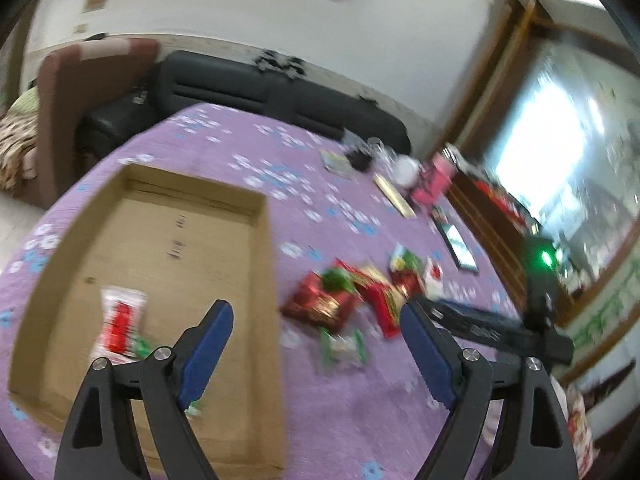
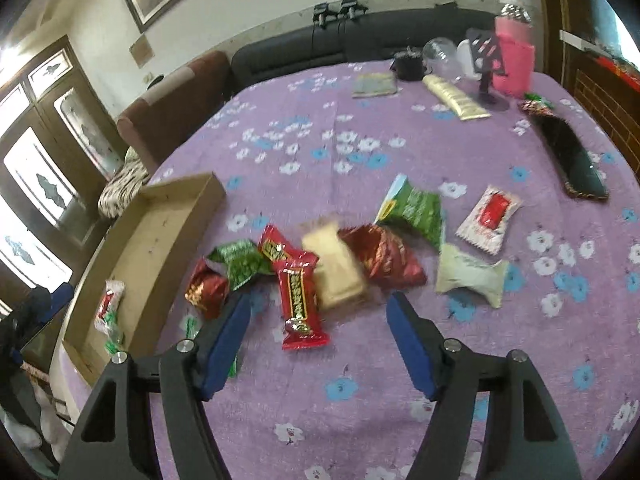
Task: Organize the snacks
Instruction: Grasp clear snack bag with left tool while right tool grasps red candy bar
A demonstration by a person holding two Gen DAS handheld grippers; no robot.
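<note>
Snack packets (image 2: pixel 320 264) lie on the table (image 2: pixel 360 392), right of the box (image 2: pixel 160 232).

the left wrist picture is smeared, so the snack pile (image 1: pixel 352 300) is a red and green blur with no words to read.

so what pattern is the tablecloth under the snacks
Purple with small white and blue flowers; the tablecloth shows most sharply in the right wrist view.

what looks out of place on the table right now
Most snacks lie loose in a jumbled heap on the purple cloth, outside the cardboard tray, which holds only a white-red packet near its corner.
</note>
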